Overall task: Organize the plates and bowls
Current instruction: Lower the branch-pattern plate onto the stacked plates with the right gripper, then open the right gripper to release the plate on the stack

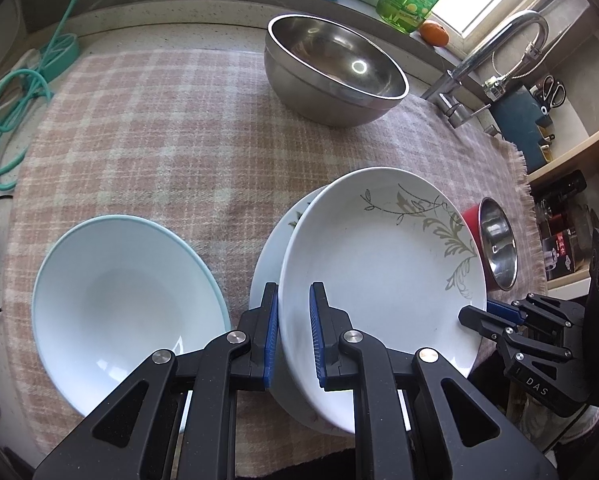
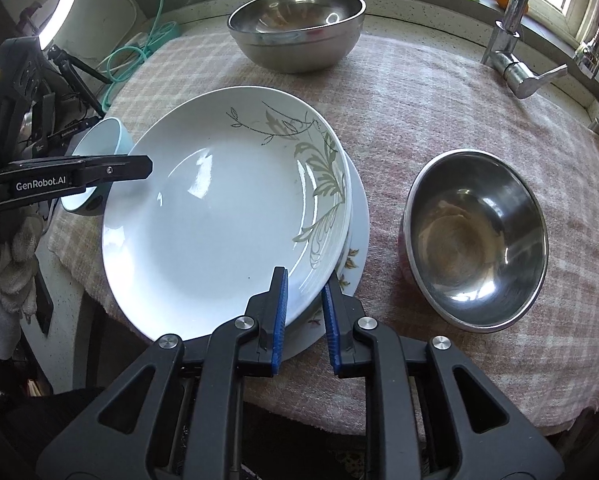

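The leaf-patterned deep plate (image 2: 227,208) sits on top of a flatter floral plate (image 2: 357,240) on the pink plaid cloth (image 2: 439,120), its dish bare; the left gripper (image 1: 293,332) is clamped on its near-left rim, pads pressed either side; the right gripper (image 2: 305,312) straddles the opposite rim, its outer blue pad standing slightly clear of the edge, so that grip looks loosened; beside the stack lies an empty pale-blue bowl (image 1: 119,308); on the other side a small steel bowl (image 2: 475,240), nothing in it; farther back a large steel mixing bowl (image 1: 331,68), also empty, near the tap (image 1: 495,52).
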`<state>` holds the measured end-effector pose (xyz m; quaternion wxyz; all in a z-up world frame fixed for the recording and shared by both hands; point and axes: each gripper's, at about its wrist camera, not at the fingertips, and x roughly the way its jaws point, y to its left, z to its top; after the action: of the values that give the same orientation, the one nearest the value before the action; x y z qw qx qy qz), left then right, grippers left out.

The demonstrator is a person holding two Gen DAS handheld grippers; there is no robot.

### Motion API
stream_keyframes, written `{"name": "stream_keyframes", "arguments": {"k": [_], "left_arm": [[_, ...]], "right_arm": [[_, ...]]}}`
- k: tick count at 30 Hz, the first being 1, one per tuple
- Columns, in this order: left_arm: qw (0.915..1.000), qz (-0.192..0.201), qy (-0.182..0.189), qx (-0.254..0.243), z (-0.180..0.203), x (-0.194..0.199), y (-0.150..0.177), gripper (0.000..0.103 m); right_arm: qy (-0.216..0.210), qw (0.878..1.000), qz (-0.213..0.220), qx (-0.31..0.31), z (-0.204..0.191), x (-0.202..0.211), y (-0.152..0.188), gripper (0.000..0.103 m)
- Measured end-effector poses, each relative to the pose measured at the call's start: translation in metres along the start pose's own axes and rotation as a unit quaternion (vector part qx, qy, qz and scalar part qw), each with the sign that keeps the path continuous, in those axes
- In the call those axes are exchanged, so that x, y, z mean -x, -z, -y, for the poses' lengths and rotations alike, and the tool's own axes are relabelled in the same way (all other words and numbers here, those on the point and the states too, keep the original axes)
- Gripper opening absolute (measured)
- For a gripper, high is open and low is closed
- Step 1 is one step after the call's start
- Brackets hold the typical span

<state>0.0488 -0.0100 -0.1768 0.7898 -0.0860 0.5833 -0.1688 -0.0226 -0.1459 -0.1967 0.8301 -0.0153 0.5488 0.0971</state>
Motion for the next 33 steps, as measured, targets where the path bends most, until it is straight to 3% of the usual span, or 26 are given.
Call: {"name": "stream_keyframes", "arguments": {"k": [4,23,30,31,33], "left_arm": [[1.0000,0.001,-0.001,-0.004,0.002,0.000,-0.003,0.013],[0.9999,-0.002,-0.003,-0.012,0.002,0.004,-0.006,0.013],[0.9998,0.019,0.006,0.002,-0.005,0.021,-0.014,0.014],[0.9997,0.024,0.007,0.004,-0.007,0.025,-0.016,0.014],[0.9994,0.033,0.006,0.009,-0.011,0.031,-0.019,0.014]], "right_arm": [[0.005,1.000,-0.009,0.004,-0.001,-0.001,0.000,0.032],[-0.003,1.000,-0.016,0.015,-0.006,-0.005,0.003,0.032],[-0.005,1.000,0.014,0.010,0.002,0.014,-0.003,0.033],[-0.006,1.000,0.022,0.009,0.003,0.019,-0.005,0.034],[-0.005,0.999,0.039,0.008,0.004,0.029,-0.010,0.046]]}}
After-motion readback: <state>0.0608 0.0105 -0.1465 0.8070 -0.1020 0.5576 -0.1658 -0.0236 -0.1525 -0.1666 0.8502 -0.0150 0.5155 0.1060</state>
